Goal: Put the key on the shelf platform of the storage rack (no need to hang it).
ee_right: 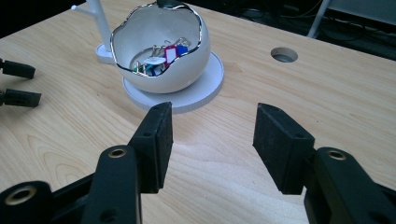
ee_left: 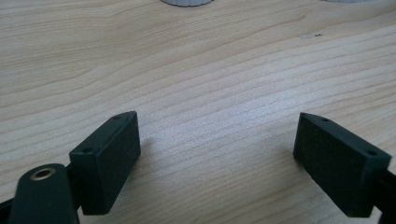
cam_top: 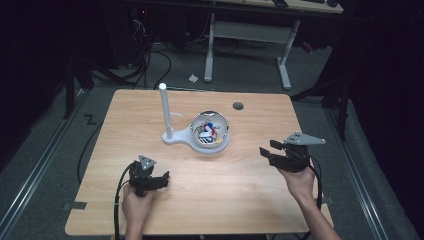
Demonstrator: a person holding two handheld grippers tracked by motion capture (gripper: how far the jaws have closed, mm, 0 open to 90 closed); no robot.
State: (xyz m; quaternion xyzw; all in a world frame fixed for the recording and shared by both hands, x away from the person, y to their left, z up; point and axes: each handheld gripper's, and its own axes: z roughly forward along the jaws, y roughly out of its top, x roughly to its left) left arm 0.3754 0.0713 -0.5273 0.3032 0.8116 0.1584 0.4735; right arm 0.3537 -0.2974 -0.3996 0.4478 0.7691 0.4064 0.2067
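Observation:
A white egg-shaped bowl [cam_top: 194, 126] with a jagged silver rim sits on a round white base in the middle of the table, joined to an upright white post [cam_top: 164, 112]. Small coloured clips and tags [cam_top: 207, 131] lie inside it. My left gripper [cam_top: 161, 181] rests low on the wood at the front left, jaws wide apart in the left gripper view [ee_left: 218, 119] with bare table between them. My right gripper [cam_top: 267, 152] hovers at the right of the bowl and points toward it. Its jaws are open [ee_right: 213, 109], a short way from the bowl [ee_right: 173, 79], with the clips and tags [ee_right: 159, 58] visible inside.
A round cable hole [cam_top: 238, 106] lies in the table [cam_top: 200, 200] behind the bowl, also seen in the right gripper view as a hole [ee_right: 284, 54]. The other gripper's two jaw tips [ee_right: 17, 70] show at that view's left edge. A white desk frame [cam_top: 247, 35] stands beyond on the dark floor.

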